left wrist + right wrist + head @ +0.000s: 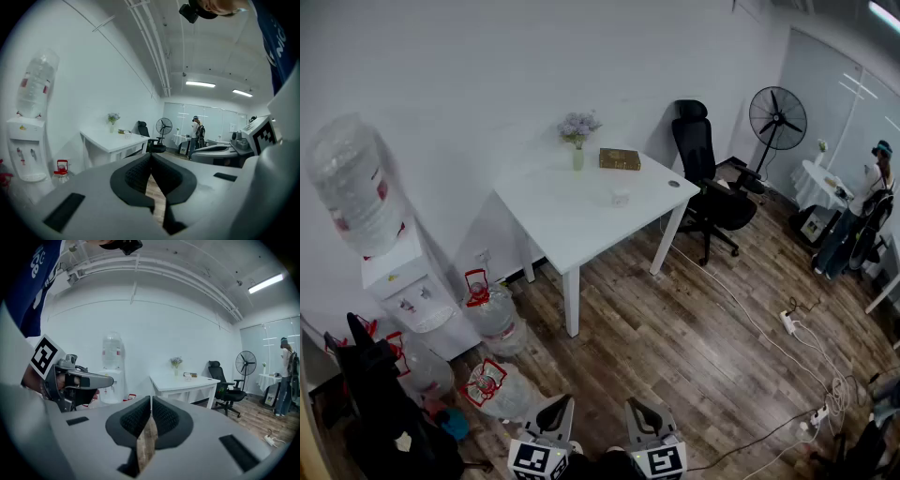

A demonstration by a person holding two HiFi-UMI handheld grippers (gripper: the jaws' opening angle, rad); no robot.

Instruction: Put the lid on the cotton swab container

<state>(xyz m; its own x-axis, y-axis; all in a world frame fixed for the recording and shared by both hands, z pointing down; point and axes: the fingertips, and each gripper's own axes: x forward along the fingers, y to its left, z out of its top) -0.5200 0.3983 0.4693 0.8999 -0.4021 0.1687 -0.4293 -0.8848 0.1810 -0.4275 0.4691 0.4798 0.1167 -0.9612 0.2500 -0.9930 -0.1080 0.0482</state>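
Standing well back from the white counter; task not yet under way.

- Left gripper: fingers together, nothing between them, only floorboards showing through the slit below.
- Right gripper: fingers likewise together and empty. Both grippers are held low, side by side, pointing toward the counter.
- Cotton swab container: probably the small pale tub near the middle of the counter, far from both grippers. Too small to tell whether it stands open.
- Lid: possibly the small dark disc near the counter's right edge, apart from the tub. Not certain.
- Also on the counter: a vase of flowers and a flat brown box at the back. An office chair stands at the right end.

Risks from here (judgement):
1. Picking the wrong object as the lid, because neither item can be identified at this range. Confirm on approach.
2. The disc lies flat near the edge, so a sideways nudge from shut fingers could push it off. Open them before reaching.
3. The tub looks light, and pressing a lid on with one gripper may tip or slide it. Steady it with the other.
4. Water jugs and cables on the floor beside the approach could trip the walk in.
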